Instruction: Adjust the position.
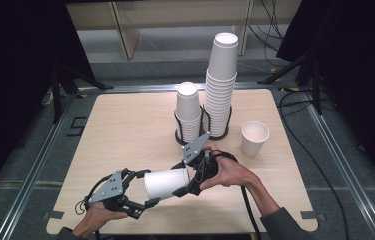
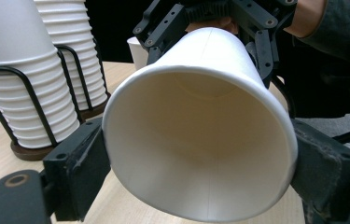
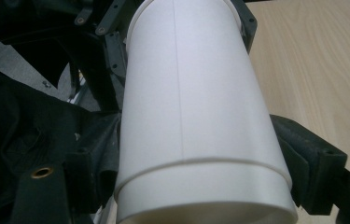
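A white paper cup (image 1: 166, 183) lies on its side in the air over the table's front edge, held between both grippers. My left gripper (image 1: 144, 189) is shut on its open rim end. In the left gripper view the cup's mouth (image 2: 200, 140) faces the camera and the pads (image 2: 81, 163) press on the rim from both sides. My right gripper (image 1: 184, 179) is shut on the cup's base end. The right gripper view looks along the cup (image 3: 186, 116) from its base, with a black jaw on each side.
Two stacks of white cups stand in black wire holders at the table's back middle, a short stack (image 1: 188, 112) and a tall stack (image 1: 221, 85). A single upright cup (image 1: 254, 137) stands to their right. The wooden table (image 1: 125, 130) has bare room at the left.
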A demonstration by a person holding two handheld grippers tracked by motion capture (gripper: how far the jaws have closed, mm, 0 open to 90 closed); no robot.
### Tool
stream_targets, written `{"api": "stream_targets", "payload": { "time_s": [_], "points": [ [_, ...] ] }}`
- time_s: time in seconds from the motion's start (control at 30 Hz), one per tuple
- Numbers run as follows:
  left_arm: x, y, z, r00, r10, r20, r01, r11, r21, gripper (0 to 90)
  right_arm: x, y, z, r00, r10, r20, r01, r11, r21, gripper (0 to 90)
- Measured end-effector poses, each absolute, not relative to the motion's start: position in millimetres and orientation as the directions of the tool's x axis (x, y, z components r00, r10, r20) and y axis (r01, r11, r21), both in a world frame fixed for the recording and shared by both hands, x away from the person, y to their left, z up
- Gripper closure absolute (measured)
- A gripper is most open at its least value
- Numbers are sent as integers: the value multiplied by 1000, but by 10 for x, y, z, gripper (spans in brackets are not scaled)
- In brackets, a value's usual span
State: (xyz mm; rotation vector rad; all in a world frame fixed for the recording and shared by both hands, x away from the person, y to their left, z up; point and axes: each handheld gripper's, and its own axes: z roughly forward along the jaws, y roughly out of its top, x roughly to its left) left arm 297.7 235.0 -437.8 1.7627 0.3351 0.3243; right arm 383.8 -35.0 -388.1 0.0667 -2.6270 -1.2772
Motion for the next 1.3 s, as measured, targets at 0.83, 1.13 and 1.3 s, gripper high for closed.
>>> {"api": "stream_targets", "payload": {
  "time_s": [0.83,1.13,1.3],
  "points": [
    [2949,2240,-4388,911,395,115,60,-404,913,135,3488,212,-3826,-969,-162,-185,-226,884,410,169],
    [2955,2239,-4392,916,385,116,48,-391,919,134,3502,300,-3909,-963,-194,-190,-254,887,385,185],
    [2956,2259,-4394,915,385,117,45,-386,921,122,3507,296,-3915,-957,-215,-194,-277,877,393,210]
  ]
}}
